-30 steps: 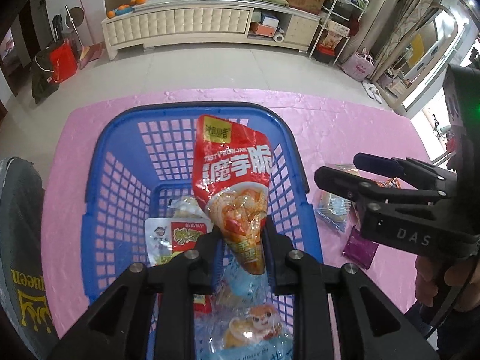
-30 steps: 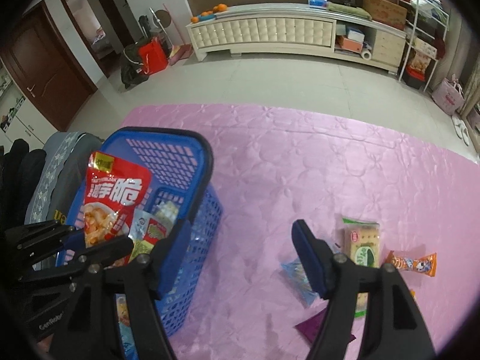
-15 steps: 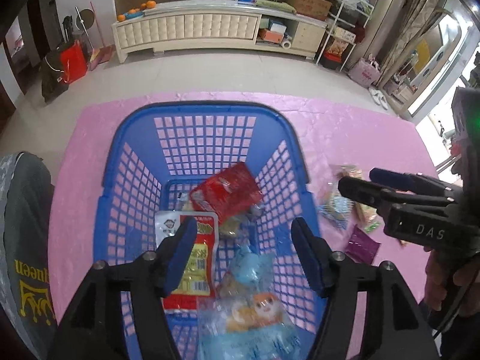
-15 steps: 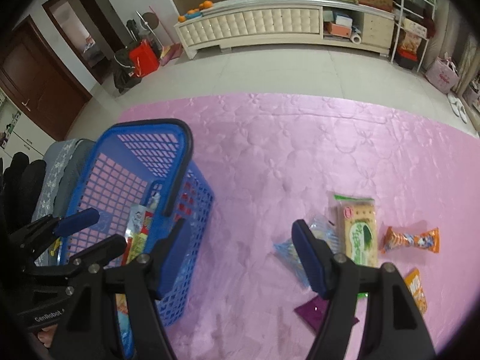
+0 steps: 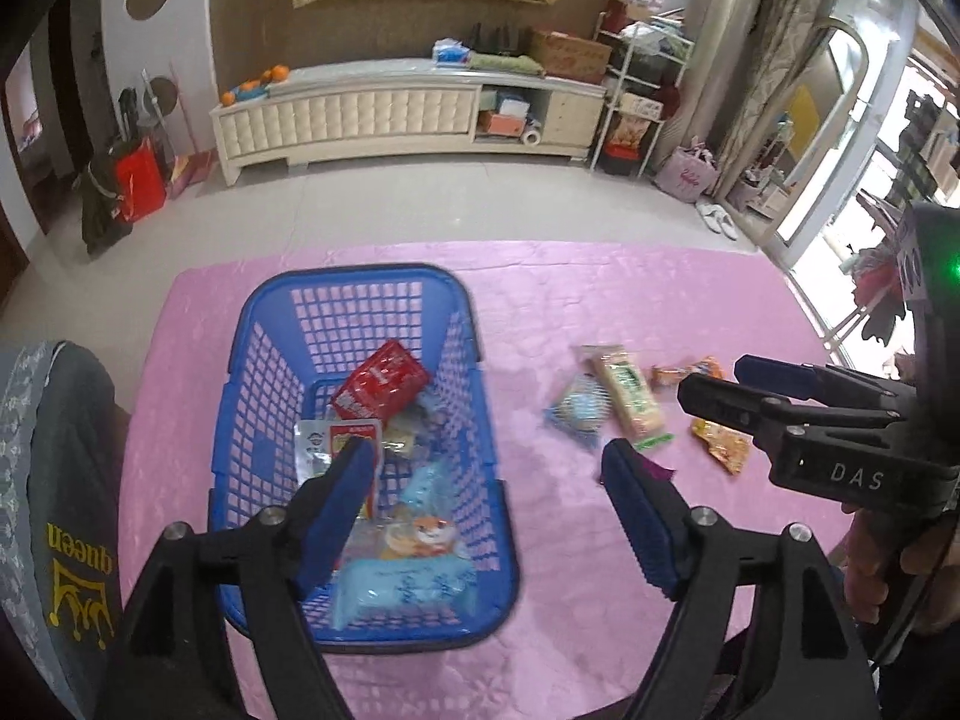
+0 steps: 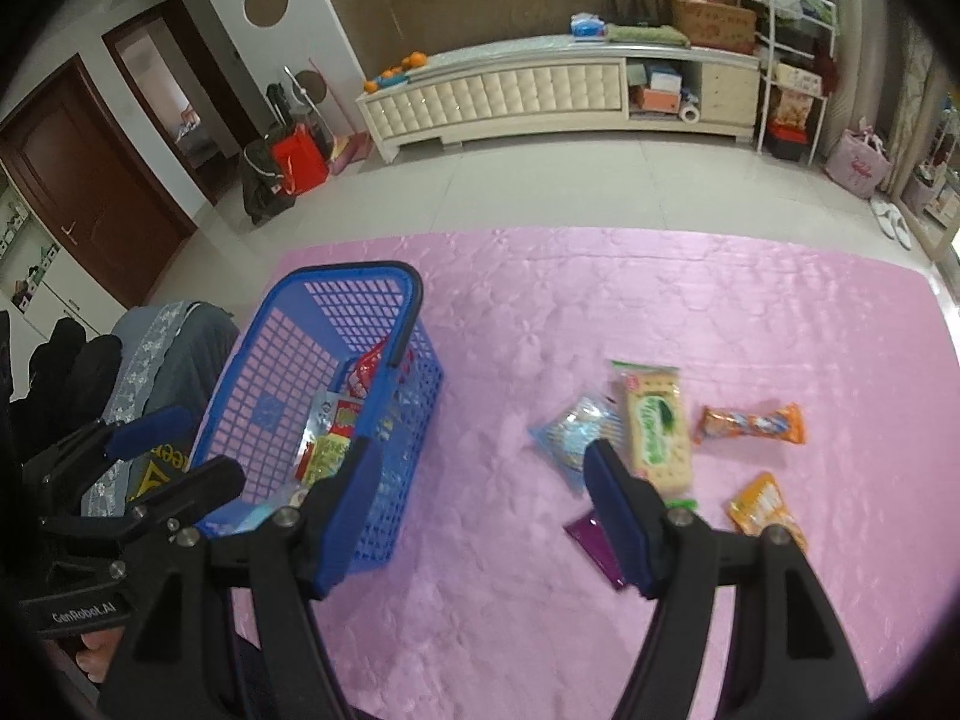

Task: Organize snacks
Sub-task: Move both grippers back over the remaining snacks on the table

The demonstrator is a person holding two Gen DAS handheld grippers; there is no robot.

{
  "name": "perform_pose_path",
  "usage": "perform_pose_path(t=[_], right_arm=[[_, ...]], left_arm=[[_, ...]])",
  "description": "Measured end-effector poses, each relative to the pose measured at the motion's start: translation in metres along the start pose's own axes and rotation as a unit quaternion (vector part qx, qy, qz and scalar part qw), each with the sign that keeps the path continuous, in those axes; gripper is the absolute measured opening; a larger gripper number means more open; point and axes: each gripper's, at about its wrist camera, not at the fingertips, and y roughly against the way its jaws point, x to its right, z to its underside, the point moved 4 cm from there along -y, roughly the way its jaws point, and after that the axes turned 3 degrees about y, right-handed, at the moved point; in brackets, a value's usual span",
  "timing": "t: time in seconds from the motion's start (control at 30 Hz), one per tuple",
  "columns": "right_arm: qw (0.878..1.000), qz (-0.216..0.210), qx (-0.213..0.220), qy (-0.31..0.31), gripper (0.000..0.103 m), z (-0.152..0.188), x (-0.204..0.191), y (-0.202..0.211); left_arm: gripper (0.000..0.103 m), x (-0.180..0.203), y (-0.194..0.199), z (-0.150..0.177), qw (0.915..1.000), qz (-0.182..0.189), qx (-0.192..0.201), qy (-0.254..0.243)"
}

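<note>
A blue mesh basket (image 5: pixel 360 276) stands on the pink tablecloth (image 5: pixel 600 300) and holds several snack packets, with a red packet (image 5: pixel 381 384) lying on top at the back. My left gripper (image 5: pixel 486 468) hovers above the basket's near right corner. Its jaws are opening and nothing is between them. To the right of the basket lie a green cracker pack (image 6: pixel 657 426), a blue packet (image 6: pixel 570 432), an orange bar (image 6: pixel 750 423), an orange packet (image 6: pixel 765 507) and a purple packet (image 6: pixel 591 540). My right gripper (image 6: pixel 483 462) hangs open and empty above the cloth, between basket (image 6: pixel 360 270) and loose snacks.
A grey garment (image 5: pixel 54 480) drapes over a chair at the table's left edge, close to the basket. A person's hand (image 5: pixel 900 570) grips the right tool at the lower right. Beyond the table's far edge lie bare floor and a long white cabinet (image 5: pixel 390 114).
The left gripper let go of the red packet, which dropped into the basket, and its jaws spread wide. Both grippers pulled up and back, so basket and snacks look smaller.
</note>
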Motion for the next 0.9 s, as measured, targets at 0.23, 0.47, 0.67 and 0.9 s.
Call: perform_pose_path(t=[0.23, 0.47, 0.67, 0.9], right_arm=[[1.000, 0.011, 0.009, -0.018, 0.074, 0.019, 0.027, 0.028], [0.999, 0.023, 0.009, -0.037, 0.074, 0.035, 0.062, 0.044], [0.998, 0.028, 0.005, -0.056, 0.074, 0.046, 0.092, 0.046], [0.996, 0.033, -0.018, -0.076, 0.074, 0.059, 0.128, 0.030]], left_arm=[[0.077, 0.048, 0.009, 0.006, 0.9994, 0.016, 0.004, -0.031], [0.077, 0.088, -0.004, 0.012, 0.9983, 0.030, -0.010, -0.049], [0.077, 0.113, -0.020, 0.011, 0.9979, 0.037, -0.020, -0.049], [0.077, 0.133, -0.051, 0.019, 0.9968, 0.035, -0.044, -0.058]])
